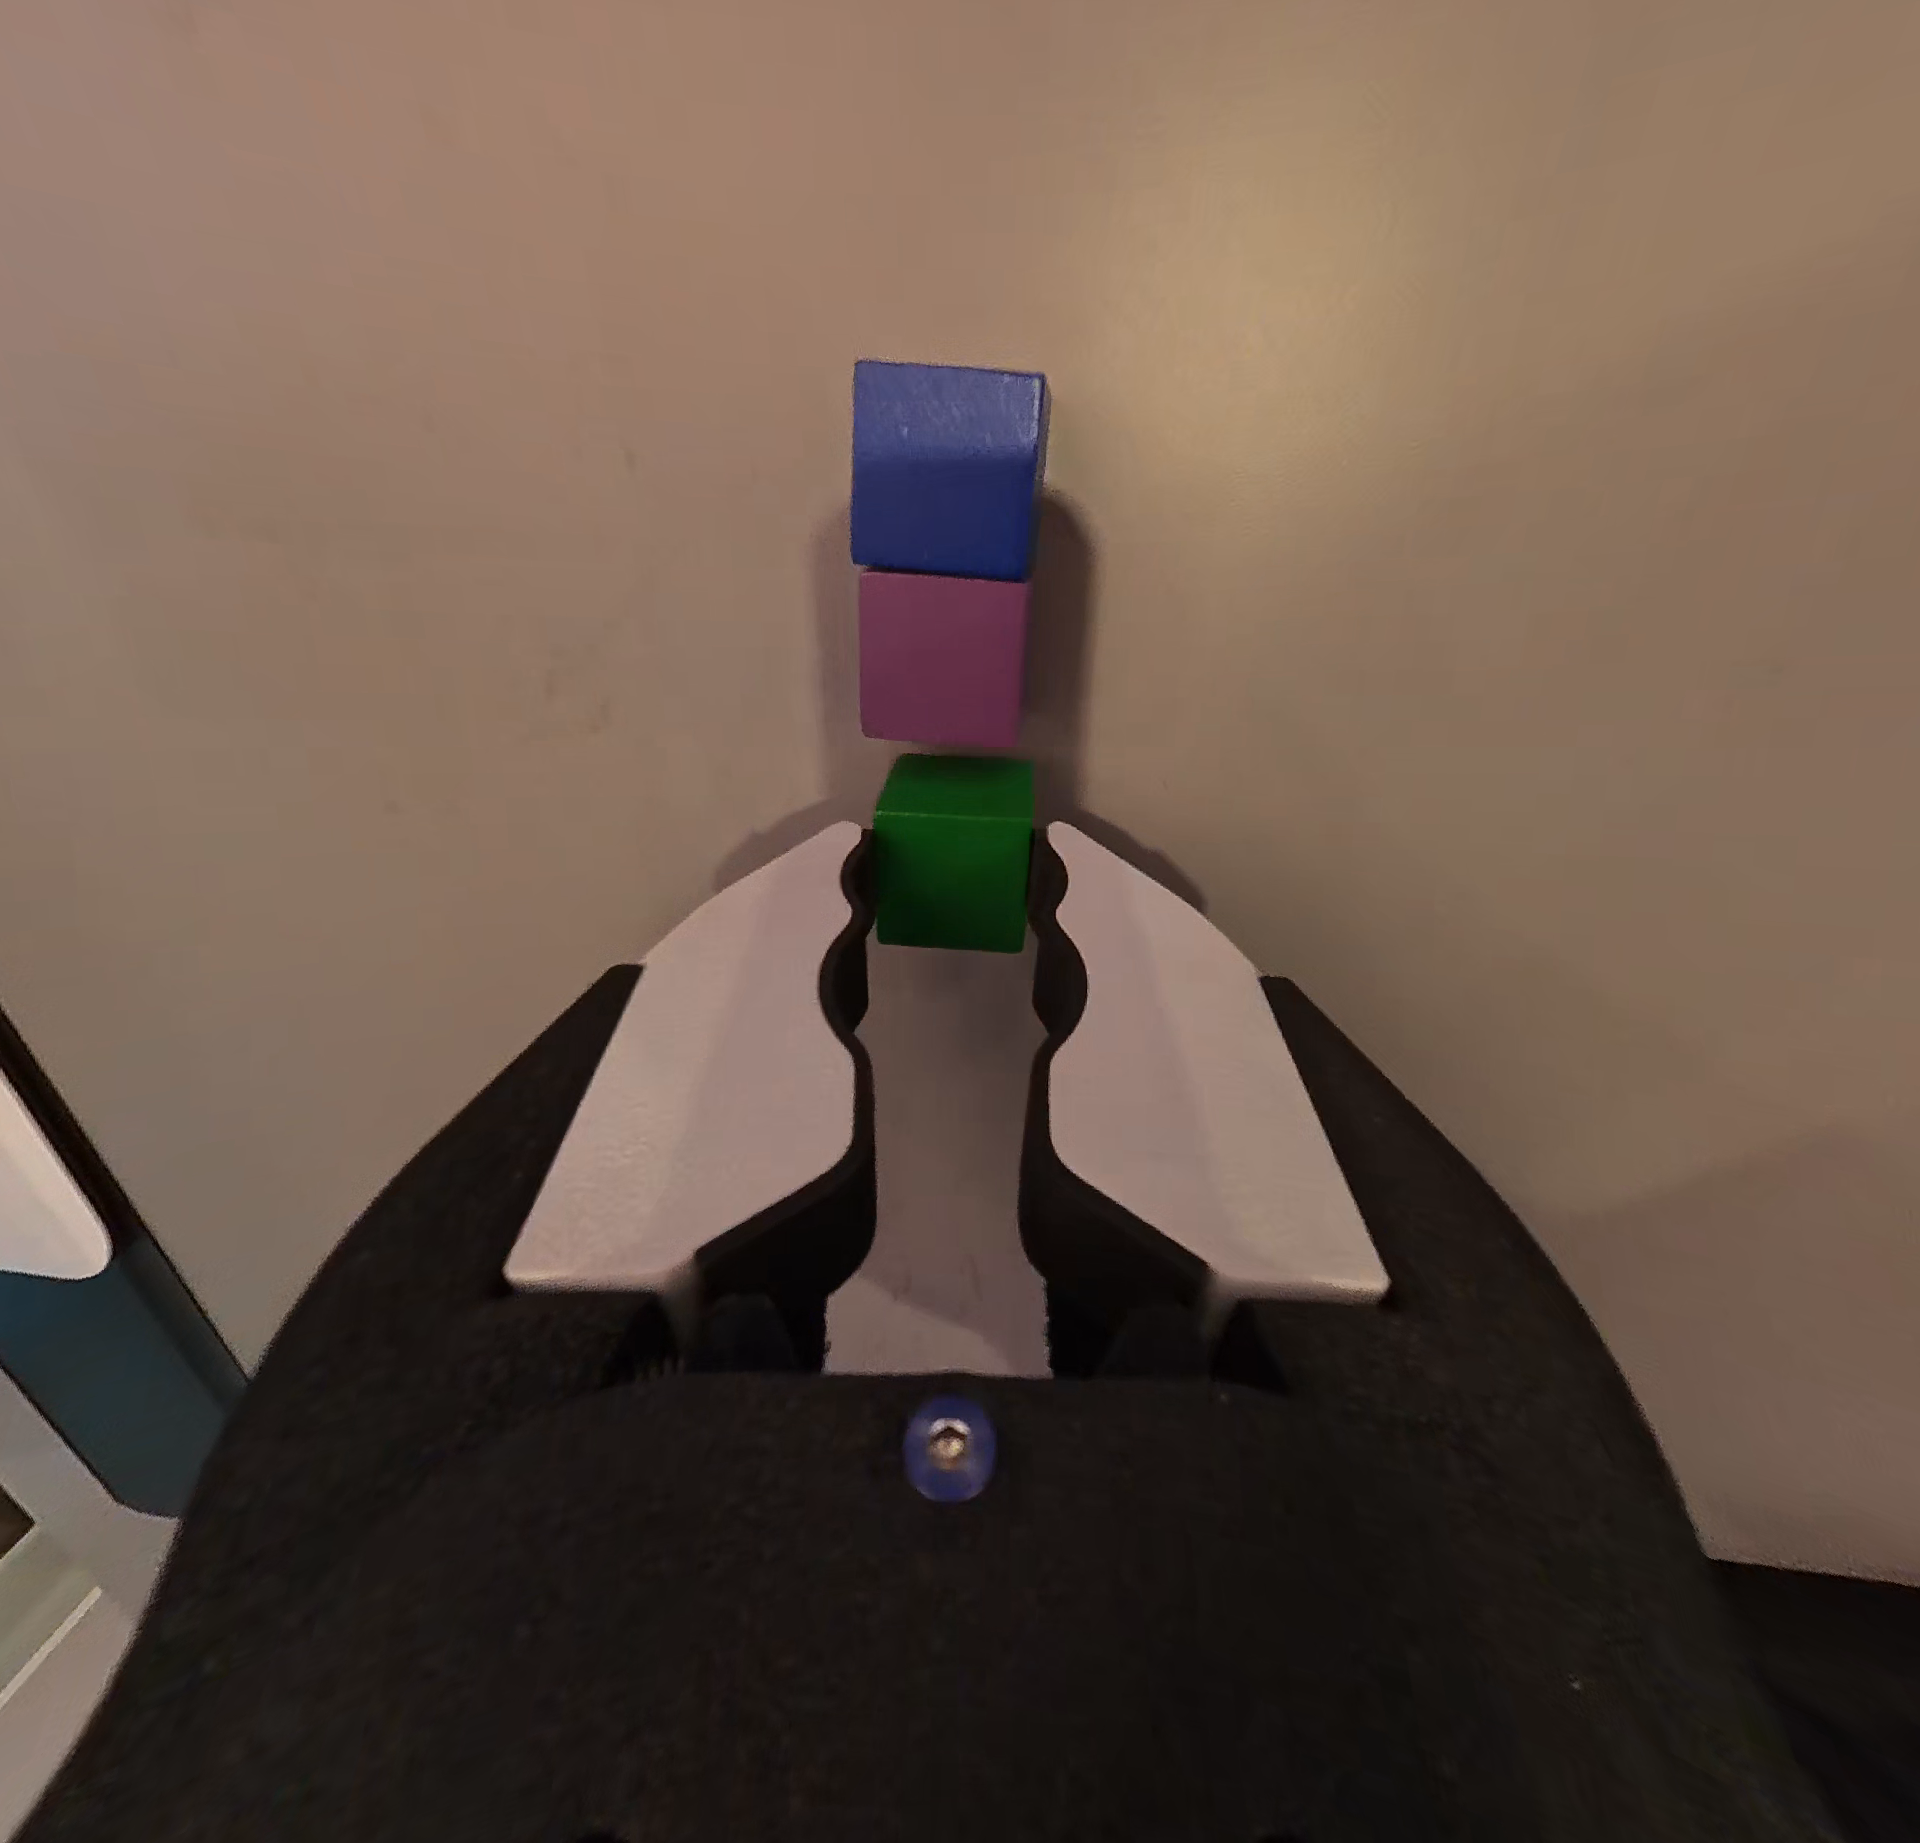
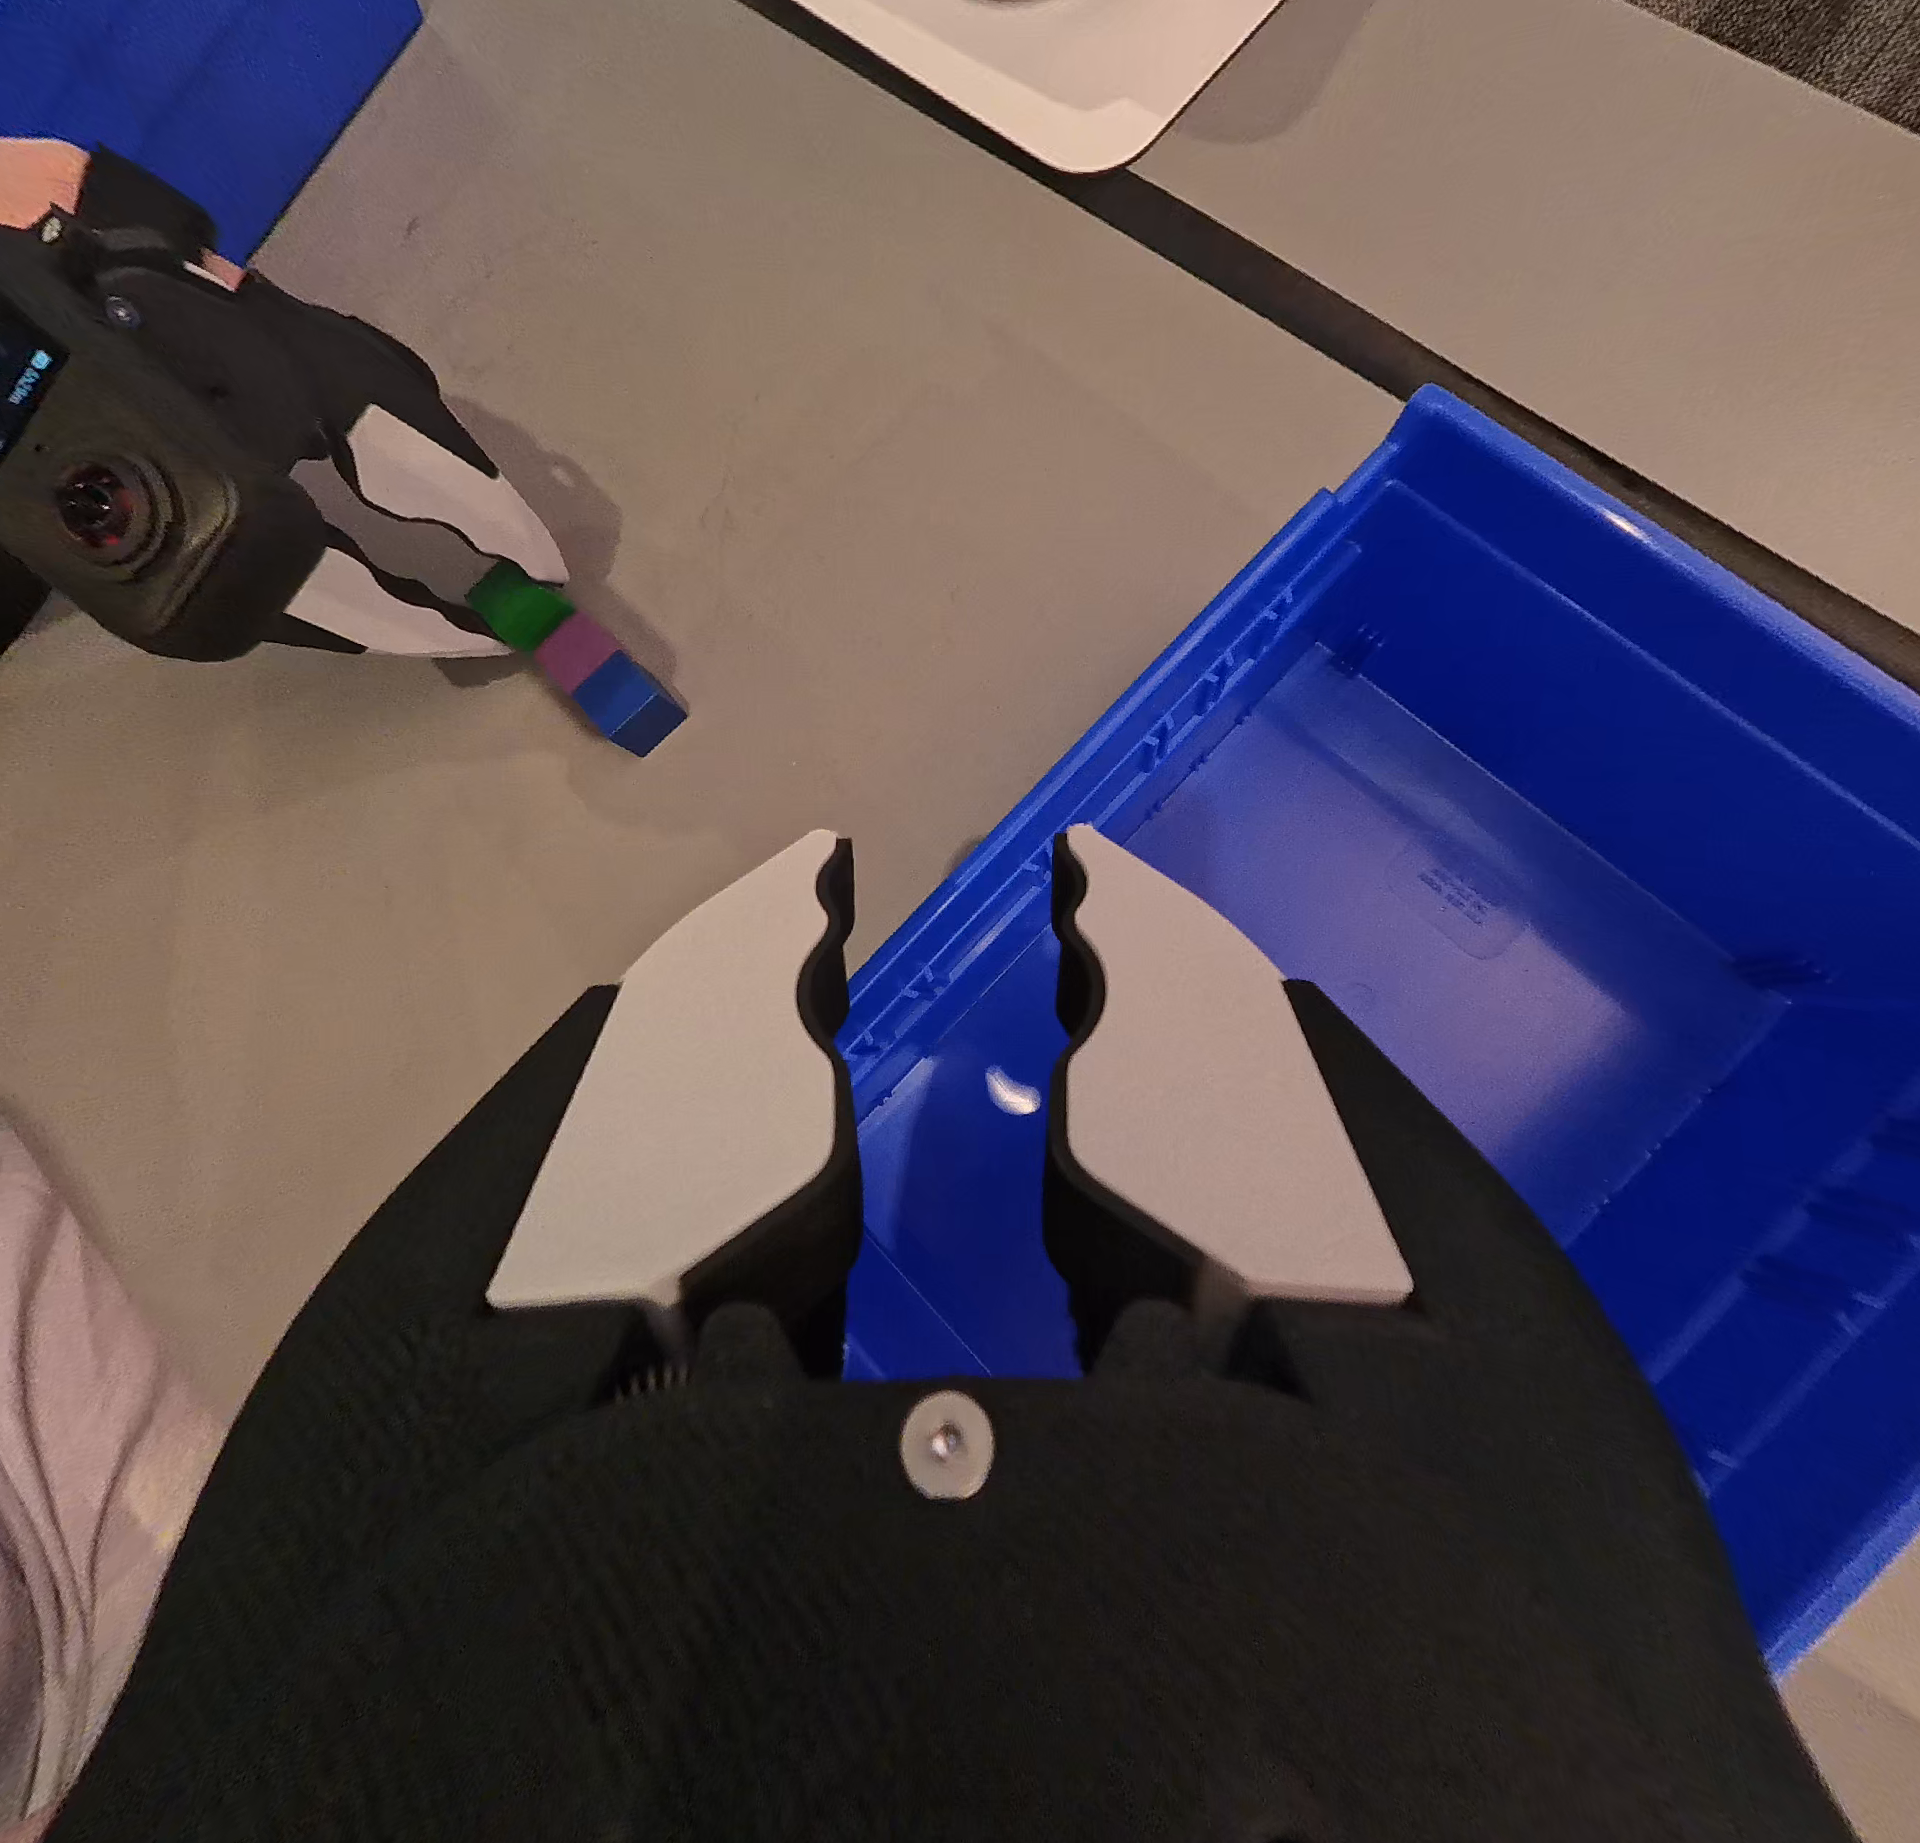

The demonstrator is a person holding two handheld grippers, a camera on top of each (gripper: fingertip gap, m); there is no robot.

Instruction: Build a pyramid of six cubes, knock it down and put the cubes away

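Three cubes in a row on the table (image 1: 416, 443): green cube (image 1: 954, 858) nearest, pinched at its side faces between the left gripper (image 1: 954, 863) tips; purple cube (image 1: 943, 655) just beyond, a sliver apart; blue cube (image 1: 945, 468) last, touching purple. Probably painted wood: light, rigid, smooth, likely to slip unless squeezed flat on opposite faces. Right gripper (image 2: 951, 858) parted, holding nothing, above the empty bin (image 2: 1507, 910). Farther off, white tray (image 2: 1039, 58).

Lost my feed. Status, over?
Left hand-held gripper shut on green cube, in line with purple cube, blue cube. Right hand-held gripper open over blue bin. Nothing obstructing.
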